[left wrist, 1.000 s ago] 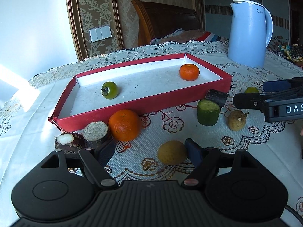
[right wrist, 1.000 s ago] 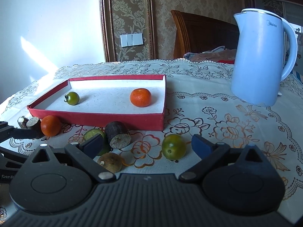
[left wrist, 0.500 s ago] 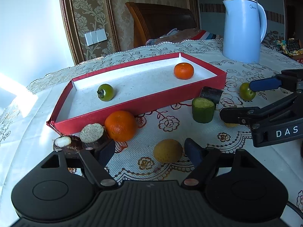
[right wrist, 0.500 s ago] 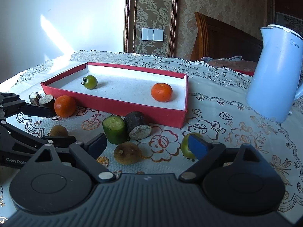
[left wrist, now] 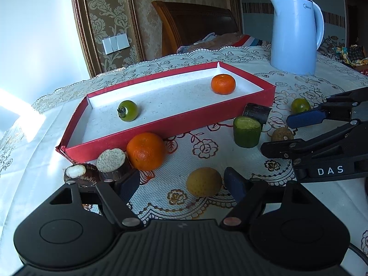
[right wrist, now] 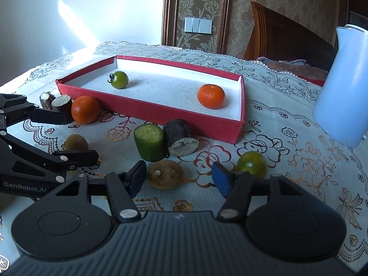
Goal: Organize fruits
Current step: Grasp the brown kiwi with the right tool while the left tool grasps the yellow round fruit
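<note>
A red tray [left wrist: 174, 127] [right wrist: 207, 124] holds a green tomato [left wrist: 127, 110] [right wrist: 119, 79] and a tangerine [left wrist: 223, 84] [right wrist: 211, 96]. In front of it lie an orange [left wrist: 146, 151] [right wrist: 85, 109], a cucumber chunk [left wrist: 246, 131] [right wrist: 148, 145], dark cane pieces [left wrist: 256, 113] [right wrist: 180, 137], a green tomato [left wrist: 300, 104] [right wrist: 251, 165] and brown round fruits. My left gripper [left wrist: 181, 184] is open, with a yellow-brown fruit [left wrist: 203, 181] [right wrist: 76, 142] between its fingers. My right gripper [right wrist: 180, 176] is open around a brown fruit [right wrist: 165, 174] [left wrist: 282, 134].
A blue kettle [left wrist: 296, 34] [right wrist: 342, 87] stands at the back right on the lace tablecloth. Two cut cane pieces [left wrist: 110, 163] [right wrist: 58, 102] lie by the tray's left corner. A wooden chair [left wrist: 195, 25] stands behind the table.
My right gripper has swung left and forward, from the green tomato to the brown fruit, which now sits between its fingers. My left gripper has stayed over the yellow-brown fruit.
</note>
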Tool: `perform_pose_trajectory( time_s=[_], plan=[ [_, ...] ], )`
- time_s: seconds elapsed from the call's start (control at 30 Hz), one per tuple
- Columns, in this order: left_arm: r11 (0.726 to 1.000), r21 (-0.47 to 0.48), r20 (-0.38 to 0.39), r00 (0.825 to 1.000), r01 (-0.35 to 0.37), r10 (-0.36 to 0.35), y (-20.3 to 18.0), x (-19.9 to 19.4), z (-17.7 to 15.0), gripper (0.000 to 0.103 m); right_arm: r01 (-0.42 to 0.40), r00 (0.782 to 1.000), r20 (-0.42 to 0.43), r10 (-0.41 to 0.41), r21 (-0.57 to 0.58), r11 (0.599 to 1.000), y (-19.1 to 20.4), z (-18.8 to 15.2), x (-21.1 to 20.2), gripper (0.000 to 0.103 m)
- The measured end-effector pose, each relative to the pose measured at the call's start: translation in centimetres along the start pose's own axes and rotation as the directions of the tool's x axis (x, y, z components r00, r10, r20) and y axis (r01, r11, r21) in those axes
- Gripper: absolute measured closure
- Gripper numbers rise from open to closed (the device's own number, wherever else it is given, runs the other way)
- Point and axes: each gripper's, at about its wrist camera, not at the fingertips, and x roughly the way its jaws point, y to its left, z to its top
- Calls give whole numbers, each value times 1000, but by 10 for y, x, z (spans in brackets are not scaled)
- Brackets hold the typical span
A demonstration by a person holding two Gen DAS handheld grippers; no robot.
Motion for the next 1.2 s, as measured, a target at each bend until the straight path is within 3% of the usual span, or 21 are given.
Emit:
perform_pose_trajectory(
  time_s=[0.2, 0.37, 0.5, 0.57, 0.93, 1.2],
  plan=[
    [1000, 6, 6, 1000, 1, -1, -1, -1, 0, 24, -1, 1000, 2, 1, -31, 1000, 5, 1, 0, 52],
    [1000, 18, 16, 1000, 10, -10, -3, -3, 0, 24, -17, 1000, 9, 17, -56, 998, 9, 0, -1, 65],
    [999, 32, 18, 999, 29, -29, -5, -3, -1, 34, -27, 1000, 8, 28, -50, 998, 7, 0, -2, 67],
    [999, 36, 20, 999, 37, -38, -5, -4, -1, 38, -34, 999, 9, 34, -50, 998, 7, 0, -3, 75],
    [996, 39, 18, 997, 74, -75, -7, -6, -2, 66, -22, 1000, 13, 23, -54, 998, 9, 0, -3, 75],
    [996, 52, 20, 997, 75, -76, -9, -7, -2, 70, -11, 1000, 16, 12, -62, 998, 10, 0, -3, 75]
  ],
)
